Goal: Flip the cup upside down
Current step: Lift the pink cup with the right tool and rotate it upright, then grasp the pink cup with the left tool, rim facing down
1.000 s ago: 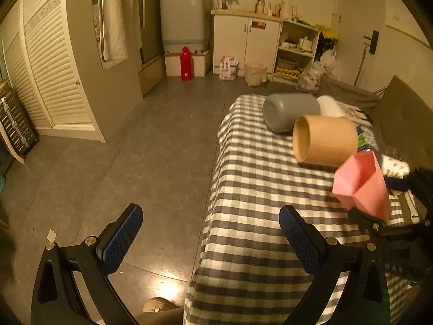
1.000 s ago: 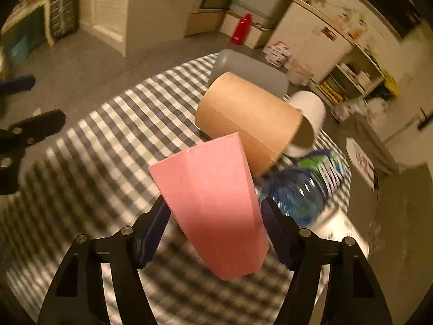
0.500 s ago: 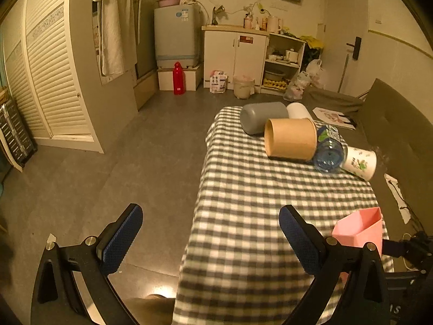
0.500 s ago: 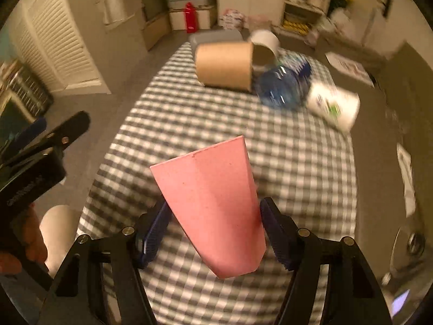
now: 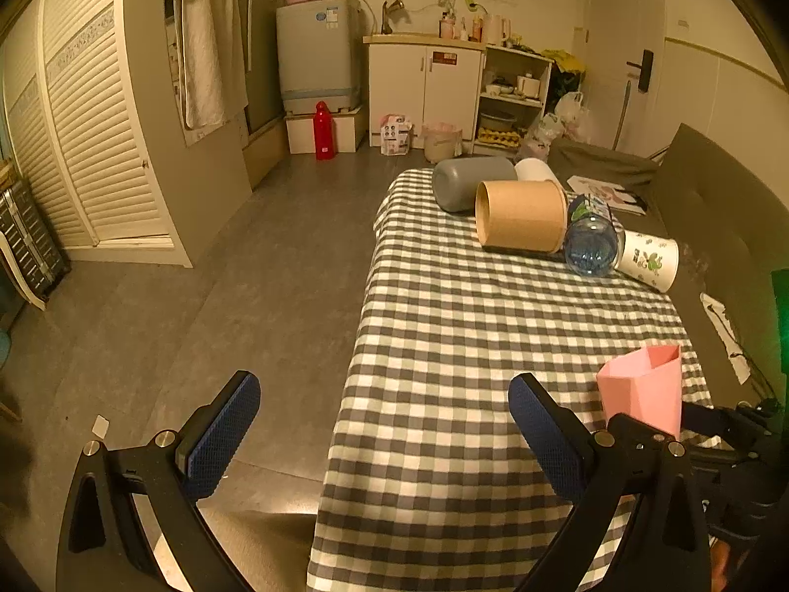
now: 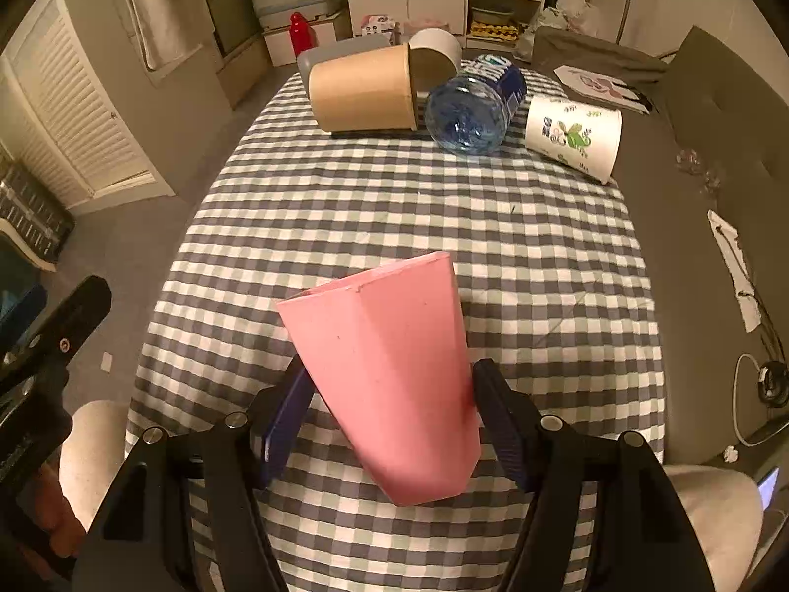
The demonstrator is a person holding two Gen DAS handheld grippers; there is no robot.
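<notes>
My right gripper (image 6: 392,414) is shut on a faceted pink cup (image 6: 389,375), held above the near part of the checked tablecloth (image 6: 394,217). The cup's wide mouth points away from me and its narrow base toward the camera. In the left wrist view the pink cup (image 5: 643,392) shows at the lower right, mouth upward and tilted, above the table's near right edge. My left gripper (image 5: 382,424) is open and empty, at the table's near left corner, partly over the floor.
At the table's far end lie a brown cardboard tub (image 6: 365,89), a grey container (image 5: 468,182), a white cup (image 6: 436,47), a blue water bottle (image 6: 473,106) and a printed white cup (image 6: 574,135). A grey sofa (image 6: 715,113) runs along the right side.
The right gripper has carried the pink cup back from beside the cardboard tub to the near end of the table. The left gripper has pulled back and stays open.
</notes>
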